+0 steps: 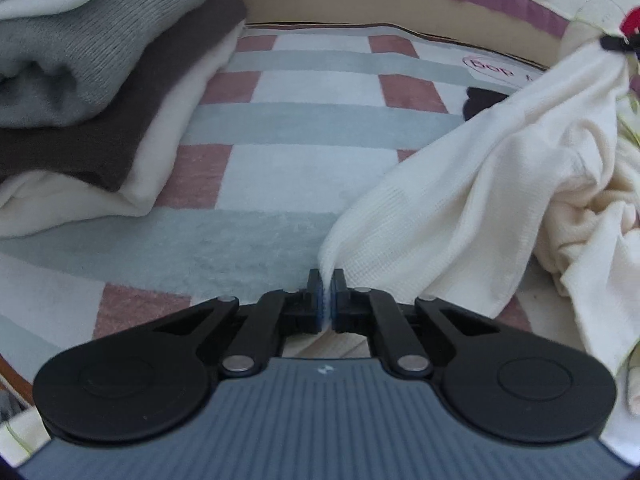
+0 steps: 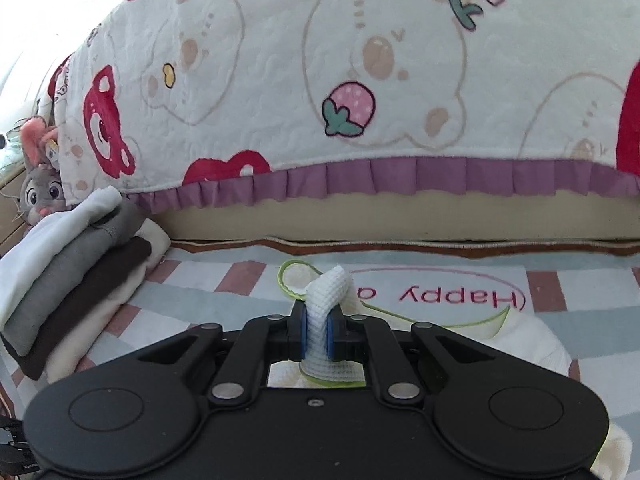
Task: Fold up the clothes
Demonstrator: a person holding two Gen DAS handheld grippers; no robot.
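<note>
A cream waffle-knit garment stretches from the lower middle up to the far right of the left wrist view. My left gripper is shut on one edge of it, the cloth pinched between the blue pads. At the upper right of that view my right gripper shows as a small black tip gripping the other end. In the right wrist view my right gripper is shut on a bunched fold of the same cream garment, which pokes up above the fingers. The rest of the garment hangs below, mostly hidden.
A stack of folded clothes, white, grey, dark brown and cream, sits at the left on the checked rug. The same stack lies left in the right wrist view. A bed with a bear-print quilt rises behind. A plush rabbit stands at far left.
</note>
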